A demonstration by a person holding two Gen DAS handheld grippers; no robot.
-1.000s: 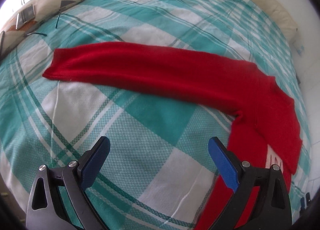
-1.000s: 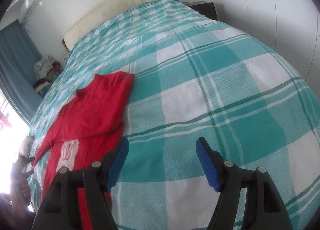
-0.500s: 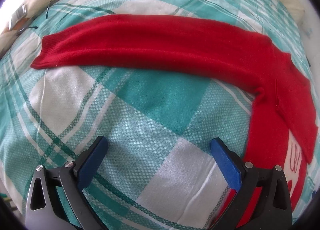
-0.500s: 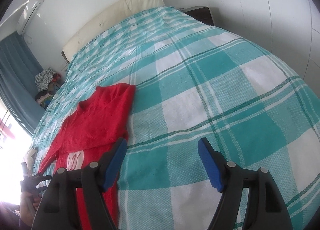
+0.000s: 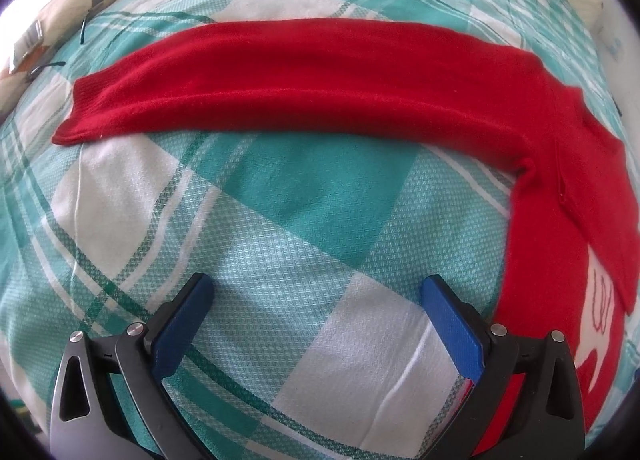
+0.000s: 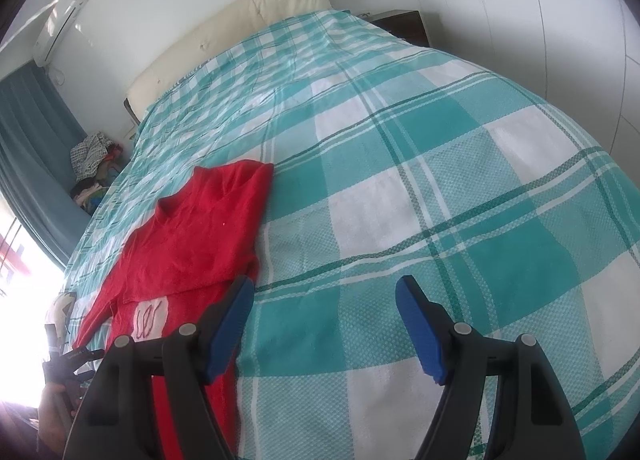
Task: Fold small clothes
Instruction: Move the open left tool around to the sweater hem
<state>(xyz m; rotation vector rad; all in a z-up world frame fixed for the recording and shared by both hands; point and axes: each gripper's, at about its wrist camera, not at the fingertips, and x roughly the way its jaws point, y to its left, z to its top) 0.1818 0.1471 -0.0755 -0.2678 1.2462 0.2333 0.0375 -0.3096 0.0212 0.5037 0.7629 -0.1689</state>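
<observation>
You are in a home bedroom. A large bed (image 6: 400,164) fills the room, spread with a teal and white checked cover (image 5: 304,196), and a cream padded headboard (image 6: 256,16) stands against the white wall. An air conditioner (image 6: 60,20) hangs high on that wall above a teal curtain (image 6: 28,140). A dark nightstand (image 6: 400,24) sits by the bed's far corner, and a heap of clothes (image 6: 94,164) lies on the other side, near the curtain.
</observation>
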